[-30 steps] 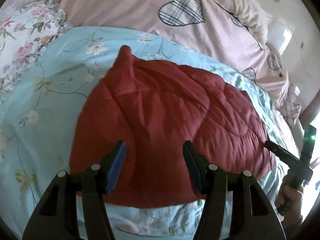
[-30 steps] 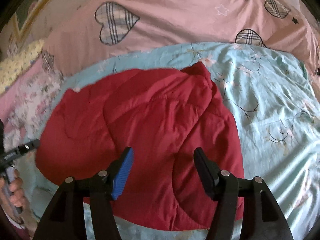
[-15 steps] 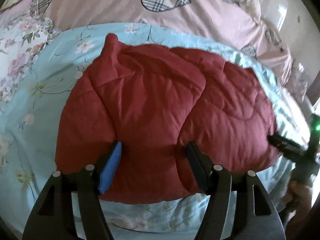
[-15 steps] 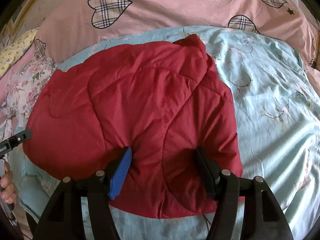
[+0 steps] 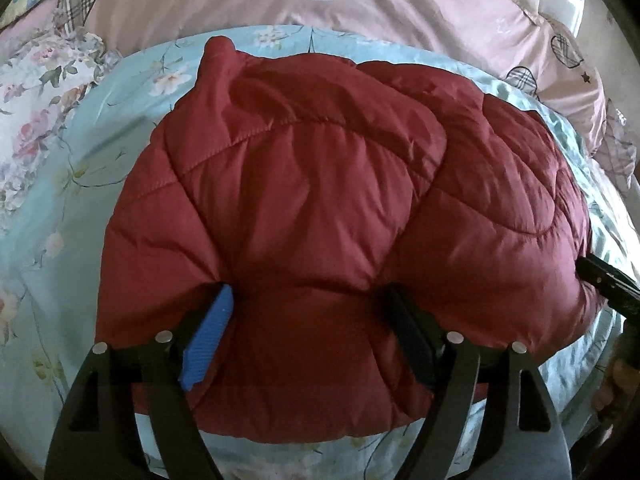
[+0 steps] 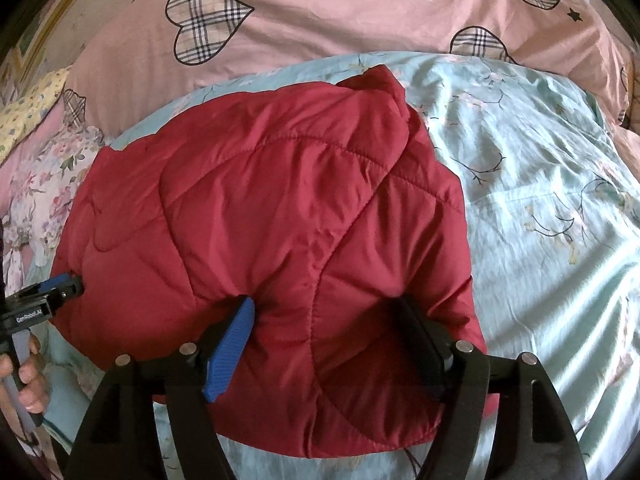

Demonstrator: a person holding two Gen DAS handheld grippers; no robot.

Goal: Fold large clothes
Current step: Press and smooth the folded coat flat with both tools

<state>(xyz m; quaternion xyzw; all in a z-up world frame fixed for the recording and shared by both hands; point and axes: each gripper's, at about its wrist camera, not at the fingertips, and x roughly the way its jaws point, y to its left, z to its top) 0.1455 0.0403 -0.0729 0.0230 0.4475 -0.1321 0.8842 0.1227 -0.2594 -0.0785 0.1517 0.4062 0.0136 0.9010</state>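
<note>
The bed (image 5: 72,208) carries everything, its pale blue flowered sheet bare around the work. On it lies one red jacket (image 5: 320,208), quilted and puffy, already doubled into a rounded bundle with a collar tip poking up at the far edge. By the look of it the folding is well along, perhaps at its last pass: the layers sit stacked, and the near hem is bulged rather than flat. What seems left is to let go, press the bundle flatter and square its edges; whether another fold is wanted I cannot tell.

Behind the sheet lies one pink cover (image 6: 320,20) with plaid hearts, four in the right view.

Two hand-held grippers are at work. The left hand-held gripper (image 5: 308,332) sits at the jacket's near edge, jaws opening, with a hump of red quilting between them. The right hand-held gripper (image 6: 328,340) stands likewise farther along the same edge, jaws opening around another hump. Each seems to be releasing rather than pinching.

One hand (image 6: 28,376) shows, on the left hand-held gripper's handle.
</note>
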